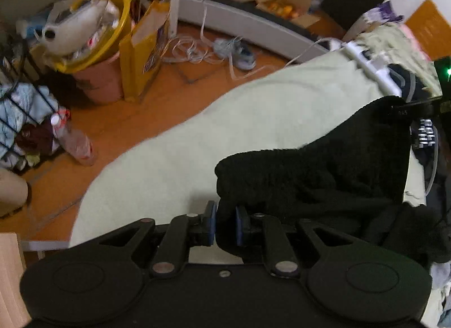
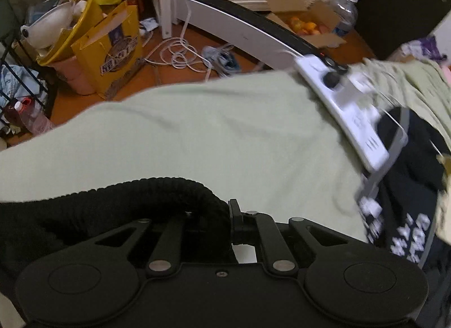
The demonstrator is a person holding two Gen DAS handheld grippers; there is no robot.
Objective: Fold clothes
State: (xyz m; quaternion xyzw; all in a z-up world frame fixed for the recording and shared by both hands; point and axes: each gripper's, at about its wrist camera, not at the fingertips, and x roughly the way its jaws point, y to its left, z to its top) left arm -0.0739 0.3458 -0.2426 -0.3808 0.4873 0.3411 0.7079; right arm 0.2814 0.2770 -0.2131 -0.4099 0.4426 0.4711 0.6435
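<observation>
A black knitted garment (image 1: 324, 164) hangs above a pale green bed cover (image 1: 225, 130). My left gripper (image 1: 225, 216) is shut on one corner of it, the blue pads (image 1: 212, 223) pressing the knit from both sides. In the right wrist view the garment's ribbed edge (image 2: 169, 187) curls in from the left and runs down between the fingers of my right gripper (image 2: 222, 215), which is shut on it. The knit hides the left finger there. The cloth stretches between the two grips, lifted off the bed cover (image 2: 197, 130).
A white power strip (image 2: 346, 108) and a black printed garment (image 2: 408, 201) lie on the bed to the right. On the orange floor beyond the bed edge stand a yellow bag (image 2: 112, 51), a pink bucket (image 1: 98, 82), a plastic bottle (image 1: 76, 139) and loose cables (image 2: 180, 54).
</observation>
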